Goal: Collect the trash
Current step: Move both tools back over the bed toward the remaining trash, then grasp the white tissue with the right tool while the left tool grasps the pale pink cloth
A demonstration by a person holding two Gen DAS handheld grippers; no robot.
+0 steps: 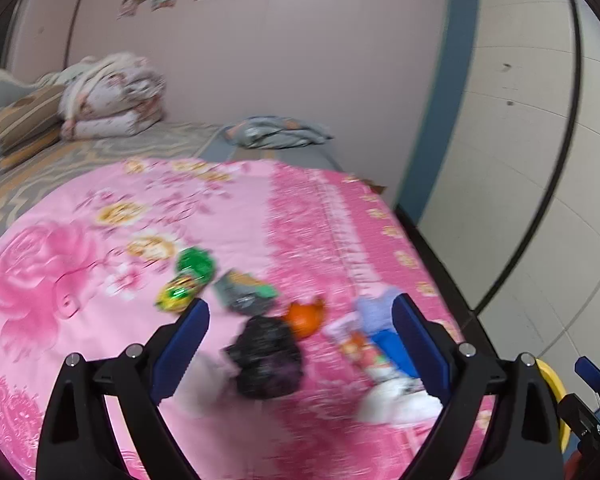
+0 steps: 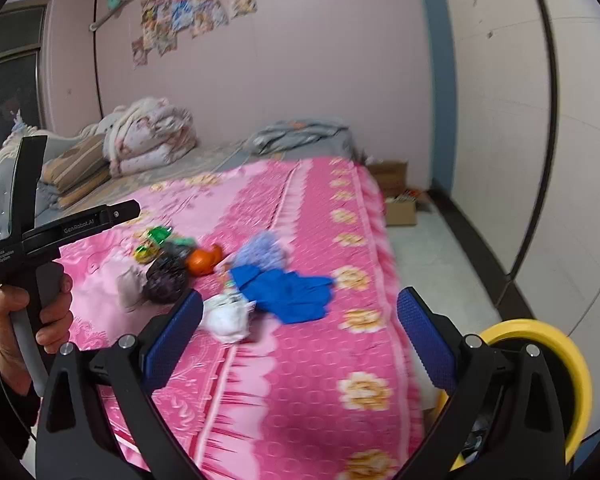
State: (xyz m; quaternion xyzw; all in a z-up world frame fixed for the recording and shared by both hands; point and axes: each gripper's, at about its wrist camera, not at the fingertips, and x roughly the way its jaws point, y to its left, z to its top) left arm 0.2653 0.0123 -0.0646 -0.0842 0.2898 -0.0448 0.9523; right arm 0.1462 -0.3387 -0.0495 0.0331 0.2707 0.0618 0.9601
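Trash lies in a loose heap on the pink flowered bedspread [image 1: 100,320]. It includes green wrappers [image 1: 194,266], a grey-green packet [image 1: 244,292], an orange piece [image 1: 304,318], a crumpled black bag [image 1: 266,356], a blue glove [image 2: 288,290], a lavender fuzzy item [image 2: 262,254] and a white paper wad [image 2: 226,318]. My left gripper [image 1: 300,302] hangs open over the black bag with nothing between its fingers. My right gripper [image 2: 300,298] is open too, above the bed's near edge, short of the white wad and blue glove. A hand [image 2: 24,312] holds the left gripper's handle at the far left.
A yellow-rimmed bin [image 2: 540,332] stands on the floor by the bed's right side, under my right gripper. Folded quilts and pillows [image 2: 148,136] sit at the bed's far end. Cardboard boxes [image 2: 396,196] rest on the floor by the far wall.
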